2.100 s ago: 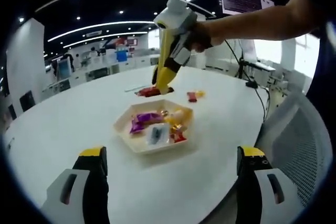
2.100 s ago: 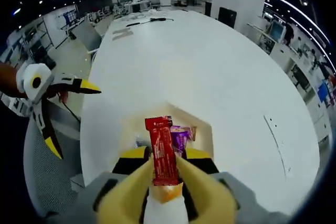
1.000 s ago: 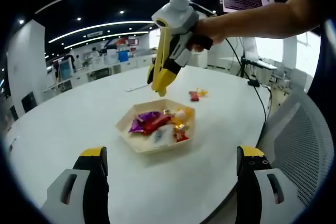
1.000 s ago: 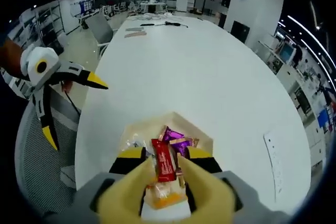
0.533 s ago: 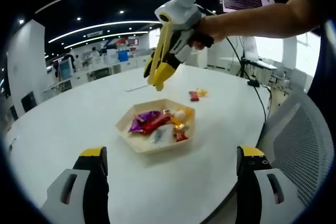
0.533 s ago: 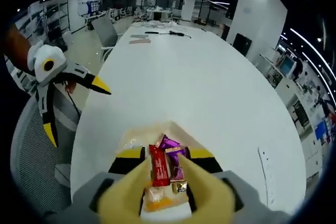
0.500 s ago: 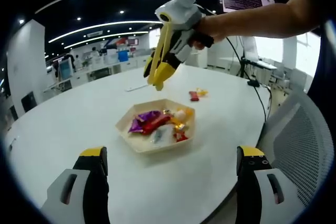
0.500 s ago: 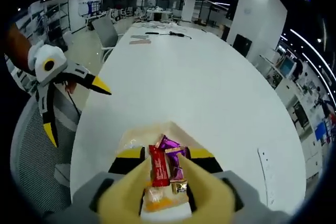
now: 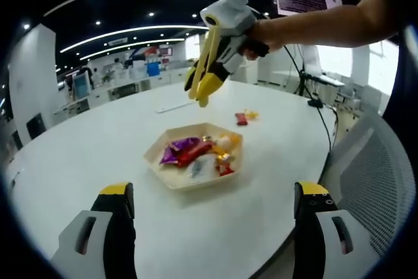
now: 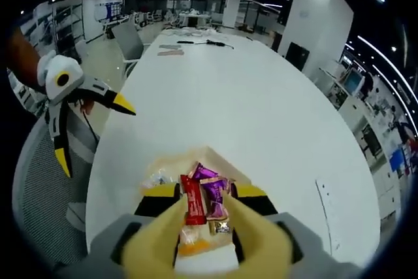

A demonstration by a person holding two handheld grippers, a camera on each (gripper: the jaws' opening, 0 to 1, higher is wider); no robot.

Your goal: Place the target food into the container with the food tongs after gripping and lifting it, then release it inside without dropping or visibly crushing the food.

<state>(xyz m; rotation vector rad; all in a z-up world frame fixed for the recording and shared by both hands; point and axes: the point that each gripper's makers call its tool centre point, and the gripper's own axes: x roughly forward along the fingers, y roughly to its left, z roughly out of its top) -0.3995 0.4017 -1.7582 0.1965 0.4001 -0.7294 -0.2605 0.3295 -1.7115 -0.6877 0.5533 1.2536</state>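
A cream hexagonal tray point(image 9: 175, 183) sits on the white round table point(image 9: 78, 155). Inside it lie a red snack bar point(image 9: 196, 154), a purple wrapper point(image 9: 176, 151) and several other small wrapped sweets. A hand holds my right gripper point(image 9: 200, 89) in the air above the tray's far side, open, with nothing between its yellow jaws. From its own view I look down between the jaws at the red bar point(image 10: 191, 200) and purple wrapper point(image 10: 213, 194) in the tray point(image 10: 160, 173). My left gripper point(image 9: 214, 189) is wide open near the table's front edge, also seen as the left gripper point(image 10: 91, 134).
A small red sweet point(image 9: 240, 119) and a yellow one point(image 9: 249, 115) lie loose on the table beyond the tray. A grey mesh chair point(image 9: 366, 181) stands at the table's right edge. Cables and papers point(image 10: 189, 42) lie at the far end of the table.
The right gripper let go of the red bar, which now lies in the tray, and rose up and away from it. The left gripper has stayed put.
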